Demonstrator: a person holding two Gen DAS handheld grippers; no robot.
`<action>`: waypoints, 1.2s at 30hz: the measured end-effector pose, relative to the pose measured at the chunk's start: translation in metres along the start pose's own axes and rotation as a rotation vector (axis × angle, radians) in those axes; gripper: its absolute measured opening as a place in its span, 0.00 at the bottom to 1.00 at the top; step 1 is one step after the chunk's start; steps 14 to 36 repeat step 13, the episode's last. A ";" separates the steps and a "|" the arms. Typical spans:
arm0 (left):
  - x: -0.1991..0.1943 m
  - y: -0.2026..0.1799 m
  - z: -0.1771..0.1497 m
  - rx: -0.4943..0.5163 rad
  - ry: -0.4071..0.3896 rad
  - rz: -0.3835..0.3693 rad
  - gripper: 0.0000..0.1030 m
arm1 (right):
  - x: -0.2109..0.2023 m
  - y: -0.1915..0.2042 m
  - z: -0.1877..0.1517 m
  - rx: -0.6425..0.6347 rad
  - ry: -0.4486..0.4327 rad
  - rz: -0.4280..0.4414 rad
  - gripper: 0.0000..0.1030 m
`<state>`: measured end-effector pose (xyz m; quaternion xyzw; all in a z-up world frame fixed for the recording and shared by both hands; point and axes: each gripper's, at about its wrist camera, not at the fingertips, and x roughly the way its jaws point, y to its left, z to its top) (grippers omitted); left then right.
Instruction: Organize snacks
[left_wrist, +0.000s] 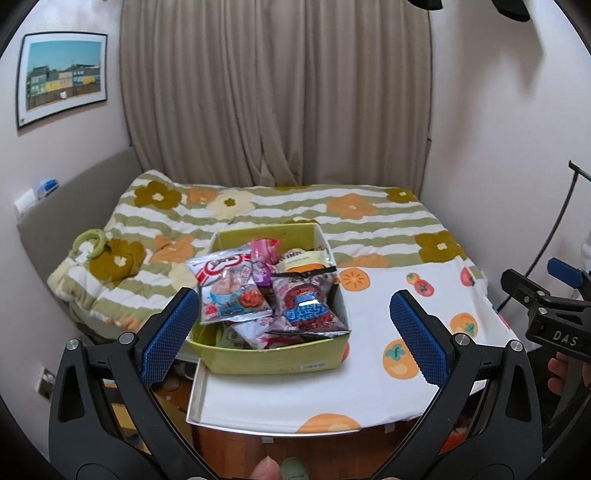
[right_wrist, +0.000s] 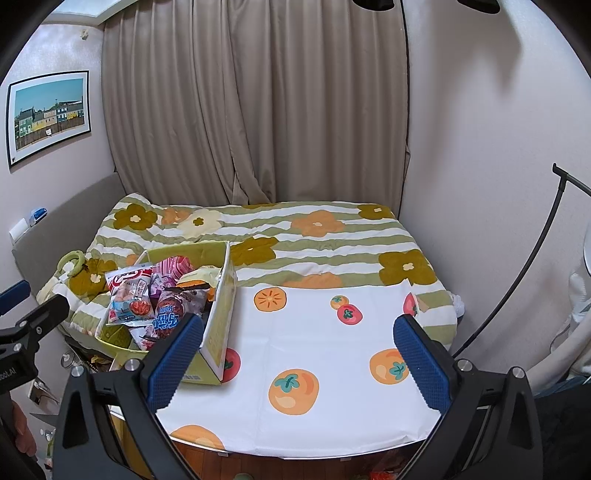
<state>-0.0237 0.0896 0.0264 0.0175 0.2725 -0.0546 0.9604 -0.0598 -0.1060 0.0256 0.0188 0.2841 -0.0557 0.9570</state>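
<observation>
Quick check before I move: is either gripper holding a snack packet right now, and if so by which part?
Nothing is held. The left gripper and right gripper are both open and empty; the snack packets sit in the green box.

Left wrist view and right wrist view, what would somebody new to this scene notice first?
First, the green box heaped with bright snack bags, sitting at the left end of the white fruit-print cloth. Behind it lies a flowered, green-striped blanket in front of a beige curtain. Both tools, left and right, are open and empty, held back from the box.
</observation>
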 end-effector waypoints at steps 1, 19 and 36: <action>0.002 0.000 0.000 -0.002 0.003 0.001 1.00 | 0.000 0.001 0.000 0.001 0.000 0.000 0.99; 0.022 0.026 0.002 -0.017 0.008 0.050 1.00 | 0.020 0.027 0.006 -0.021 0.033 0.010 0.99; 0.022 0.026 0.002 -0.017 0.008 0.050 1.00 | 0.020 0.027 0.006 -0.021 0.033 0.010 0.99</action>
